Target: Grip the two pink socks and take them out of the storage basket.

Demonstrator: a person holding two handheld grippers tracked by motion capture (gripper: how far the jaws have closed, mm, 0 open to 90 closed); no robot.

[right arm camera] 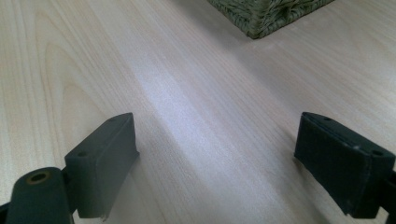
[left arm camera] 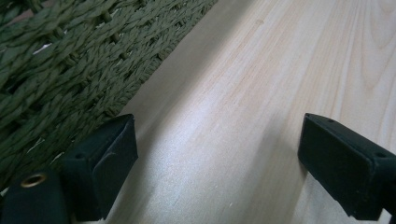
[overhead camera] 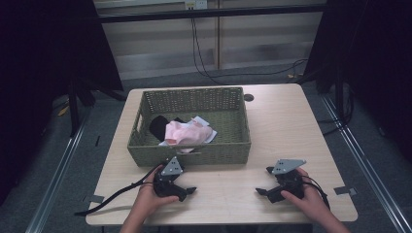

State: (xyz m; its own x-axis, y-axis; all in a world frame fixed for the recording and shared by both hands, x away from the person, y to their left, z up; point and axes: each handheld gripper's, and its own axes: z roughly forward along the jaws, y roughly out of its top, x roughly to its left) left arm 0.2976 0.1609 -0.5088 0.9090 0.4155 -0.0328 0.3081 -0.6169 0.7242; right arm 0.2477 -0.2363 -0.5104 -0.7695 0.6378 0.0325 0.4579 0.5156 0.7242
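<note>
A green woven basket (overhead camera: 145,148) stands on the pale wooden table (overhead camera: 282,126), holding a pink cloth (overhead camera: 183,132), a black item (overhead camera: 158,126) and something white (overhead camera: 210,138). My left gripper (overhead camera: 190,191) rests on the table just in front of the basket's front wall, open, with nothing between its jaws. The left gripper view has the basket wall (left arm camera: 70,60) close on the left of the left gripper (left arm camera: 217,158). My right gripper (overhead camera: 261,191) lies near the front right of the table, open and empty. Its own view has bare wood around the right gripper (right arm camera: 215,158) and a basket corner (right arm camera: 271,16) ahead.
A small dark round hole (overhead camera: 248,97) sits at the table's back edge. Black cables (overhead camera: 204,63) hang behind the table. Tape marks (overhead camera: 344,190) lie at the front corners. Bare wood stretches right of the basket.
</note>
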